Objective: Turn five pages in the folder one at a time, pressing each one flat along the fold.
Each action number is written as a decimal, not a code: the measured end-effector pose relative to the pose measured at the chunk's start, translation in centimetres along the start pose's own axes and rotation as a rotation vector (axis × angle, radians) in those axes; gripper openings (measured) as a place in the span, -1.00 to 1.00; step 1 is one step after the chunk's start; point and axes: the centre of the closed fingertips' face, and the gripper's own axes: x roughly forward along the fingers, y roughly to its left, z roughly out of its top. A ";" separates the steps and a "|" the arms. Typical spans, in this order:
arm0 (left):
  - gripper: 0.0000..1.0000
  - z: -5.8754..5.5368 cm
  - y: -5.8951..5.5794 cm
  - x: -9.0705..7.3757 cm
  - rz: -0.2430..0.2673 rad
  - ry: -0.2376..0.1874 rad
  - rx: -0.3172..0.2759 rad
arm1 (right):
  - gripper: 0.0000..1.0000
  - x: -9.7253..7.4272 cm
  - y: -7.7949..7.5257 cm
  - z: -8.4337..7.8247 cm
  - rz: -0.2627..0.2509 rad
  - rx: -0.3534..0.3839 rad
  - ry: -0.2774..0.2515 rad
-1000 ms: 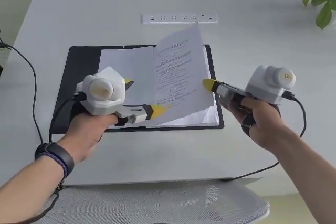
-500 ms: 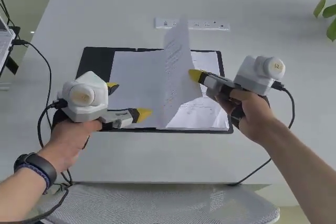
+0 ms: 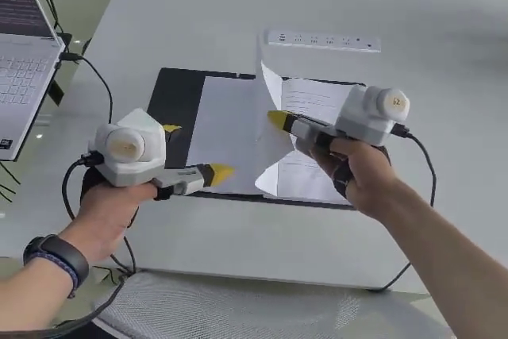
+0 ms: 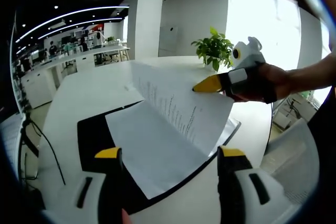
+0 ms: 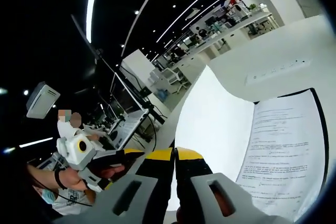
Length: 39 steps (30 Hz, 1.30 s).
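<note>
A black folder [image 3: 171, 109] lies open on a white desk [image 3: 198, 5], with a power strip [image 3: 321, 40] just beyond it and a laptop [image 3: 20, 77] off to the left. The right tongs [image 3: 278, 120] are pinched together on the outer edge of one page [image 3: 268, 101], which stands nearly upright over the fold, printed sheets lying flat to its right. The left tongs [image 3: 197, 150] hover with jaws wide apart over the folder's near left part.

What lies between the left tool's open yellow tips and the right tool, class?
A lifted white printed page, pinched by the right tool, stands up from the open black folder. The left gripper view shows it beyond the left tool.
</note>
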 end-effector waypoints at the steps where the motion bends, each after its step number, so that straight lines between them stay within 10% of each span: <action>1: 0.46 -0.1 0.2 -0.1 0.002 0.001 -0.002 | -1.00 0.3 0.0 -0.2 -0.002 0.000 0.004; 21: 0.45 -1.9 2.1 -1.3 0.042 0.006 -0.070 | -1.00 7.1 -1.2 -6.0 -0.008 0.080 0.158; 39: 0.44 -3.5 2.8 -1.2 0.050 0.022 -0.118 | -1.00 9.9 -1.3 -9.3 -0.018 0.178 0.224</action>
